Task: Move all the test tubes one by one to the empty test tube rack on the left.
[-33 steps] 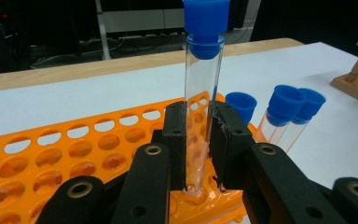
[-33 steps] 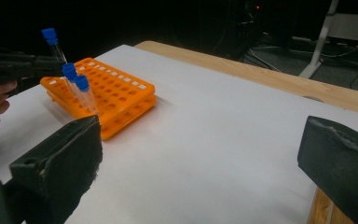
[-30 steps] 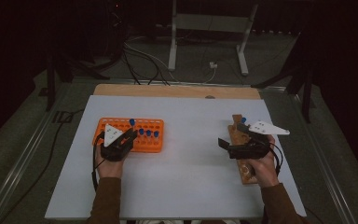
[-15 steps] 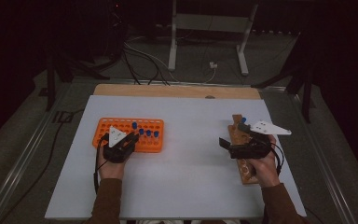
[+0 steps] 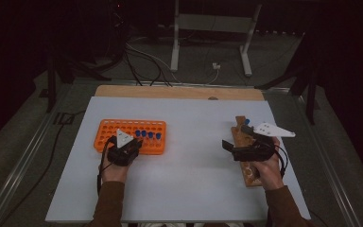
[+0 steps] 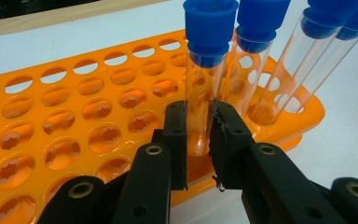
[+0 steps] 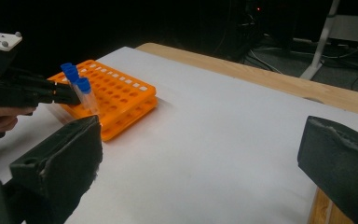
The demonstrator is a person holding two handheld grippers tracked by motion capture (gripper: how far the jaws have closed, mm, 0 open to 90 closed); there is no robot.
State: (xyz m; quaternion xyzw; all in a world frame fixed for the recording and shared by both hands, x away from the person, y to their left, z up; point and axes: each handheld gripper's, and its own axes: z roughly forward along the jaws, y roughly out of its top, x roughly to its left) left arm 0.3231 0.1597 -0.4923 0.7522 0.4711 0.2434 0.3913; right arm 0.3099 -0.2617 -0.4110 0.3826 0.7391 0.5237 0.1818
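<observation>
An orange tube rack [image 5: 106, 135] lies on the left of the white table, with several blue-capped clear tubes [image 5: 146, 135] standing along its right part. My left gripper [image 5: 134, 142] is at the rack's near right side. In the left gripper view its jaws [image 6: 198, 135] are shut on the lower part of one upright blue-capped tube [image 6: 205, 70], whose foot sits in the rack [image 6: 74, 116]. My right gripper [image 5: 234, 137] is open wide and holds nothing, above a wooden rack [image 5: 248, 172] at the right. Its pads [image 7: 65, 154] frame the bare table.
One blue-capped tube [image 5: 246, 121] stands at the far end of the wooden rack. The table's wooden far edge [image 5: 179, 92] borders a dark floor with cables and a metal stand. The right gripper view shows the orange rack [image 7: 121, 93] and the left gripper [image 7: 67, 95] far off.
The left gripper has edged slightly right along the orange rack. The right gripper has stayed where it was, open.
</observation>
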